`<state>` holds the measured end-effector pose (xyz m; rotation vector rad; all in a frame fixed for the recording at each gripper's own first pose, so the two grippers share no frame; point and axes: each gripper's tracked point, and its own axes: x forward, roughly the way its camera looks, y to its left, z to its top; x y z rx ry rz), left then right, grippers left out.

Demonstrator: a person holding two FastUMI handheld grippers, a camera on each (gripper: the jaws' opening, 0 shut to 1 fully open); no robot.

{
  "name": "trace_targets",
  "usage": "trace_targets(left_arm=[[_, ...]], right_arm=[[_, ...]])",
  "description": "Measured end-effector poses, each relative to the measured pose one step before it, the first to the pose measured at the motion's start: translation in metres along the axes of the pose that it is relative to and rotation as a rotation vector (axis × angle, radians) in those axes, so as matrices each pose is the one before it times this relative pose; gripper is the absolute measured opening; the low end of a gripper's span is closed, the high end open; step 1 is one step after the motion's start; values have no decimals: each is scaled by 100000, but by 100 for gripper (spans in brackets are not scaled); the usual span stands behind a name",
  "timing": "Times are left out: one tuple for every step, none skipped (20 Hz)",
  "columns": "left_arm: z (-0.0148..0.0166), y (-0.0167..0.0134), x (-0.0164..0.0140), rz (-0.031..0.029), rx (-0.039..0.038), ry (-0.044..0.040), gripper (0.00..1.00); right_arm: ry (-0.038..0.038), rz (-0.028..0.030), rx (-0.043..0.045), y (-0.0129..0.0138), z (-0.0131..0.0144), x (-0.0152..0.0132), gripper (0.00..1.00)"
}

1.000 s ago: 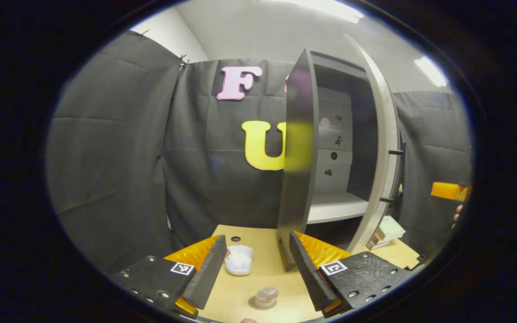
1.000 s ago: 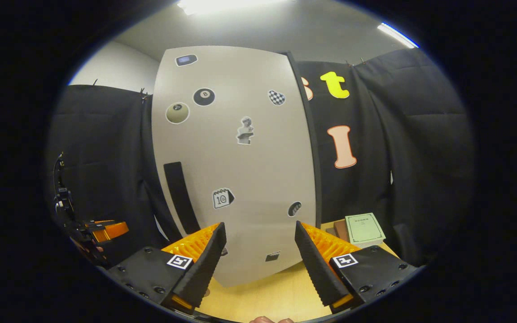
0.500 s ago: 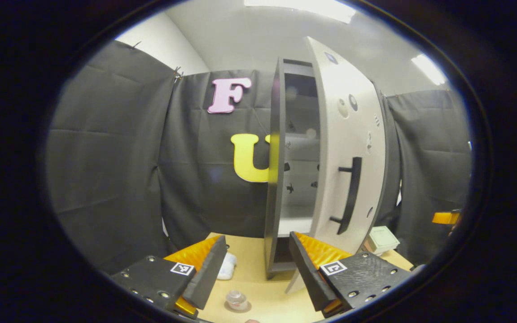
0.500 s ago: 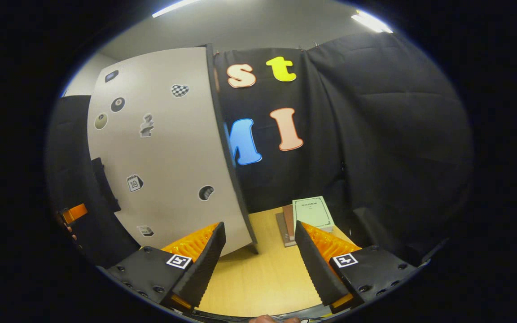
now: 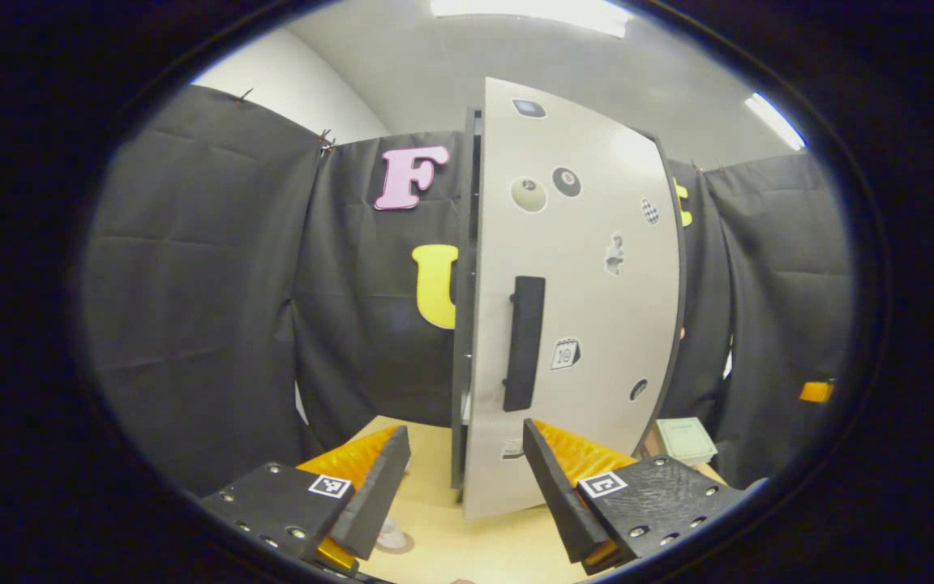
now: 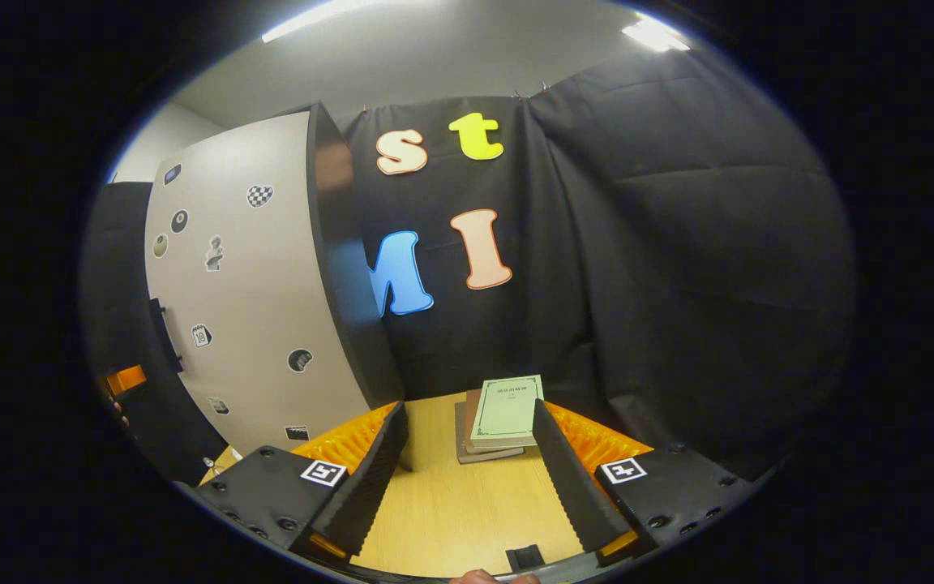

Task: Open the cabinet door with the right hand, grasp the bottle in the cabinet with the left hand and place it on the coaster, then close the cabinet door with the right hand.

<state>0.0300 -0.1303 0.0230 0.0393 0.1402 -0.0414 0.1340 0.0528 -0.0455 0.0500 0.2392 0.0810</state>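
Cabinet door, a tall pale grey panel dotted with small stickers and fitted with a vertical black bar handle, stands nearly flush with the dark cabinet body; in the left gripper view a thin dark gap runs along its left edge, so full closure cannot be confirmed. The cabinet rests on a light wooden surface. In the right gripper view the same door appears at the left, seen obliquely, with the dark side wall of the cabinet beside it.

Left hand-held gripper: fingers spread apart, nothing between them, hanging in front of the door's lower edge without touching it. Just below its left finger, at the bottom rim of the view, a round coaster lies on the surface with the base of a clear bottle standing on it (most of the bottle is hidden behind the finger).

Right hand-held gripper: fingers likewise spread apart and holding nothing, aimed past the cabinet's right side toward a stack of books, the topmost with a pale green cover, lying on the surface near the black cloth wall. The same books show in the left gripper view, to the right of the door.
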Motion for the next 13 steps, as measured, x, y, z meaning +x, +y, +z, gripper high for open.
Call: trace_targets(left_arm=[[398, -985, 97, -2098, -660, -1007, 85], [583, -713, 72, -1689, 86, -851, 85], [557, -703, -52, -2146, 817, -1075, 85], [469, -571, -149, -1423, 965, -1357, 87], [765, -403, 78, -745, 960, -1618, 86], [392, -318, 101, -509, -56, -1207, 86], [143, -231, -17, -627, -1017, -511, 85], [-145, -339, 69, -821, -1495, -252, 84], [-138, -337, 51, -782, -1234, -19, 84], [-95, 127, -4, -199, -598, -165, 84], [-53, 158, 97, -34, -8, 238, 84], [-100, 79, 133, -56, -107, 432, 86], [75, 130, 221, -589, -368, 230, 86]], right_arm=[[-844, 1137, -1043, 117, 345, -63, 98], [-1284, 977, -851, 197, 395, -148, 98], [-1683, 740, -540, 311, 579, -28, 98], [-1792, 874, -392, 444, 469, -30, 98], [-1384, 1301, -403, 623, 440, -57, 98], [-908, 1583, -443, 681, 185, 16, 98], [-650, 1505, -213, 637, 227, 50, 98], [-515, 1489, -390, 725, 168, 46, 98], [-1073, 1176, -482, 640, 339, 1, 98], [-1281, 526, -790, 438, 425, 15, 98], [-816, 243, -721, 428, 336, 68, 98], [103, 315, -402, 562, -61, 120, 98], [101, 184, -19, 550, 16, 39, 98]])
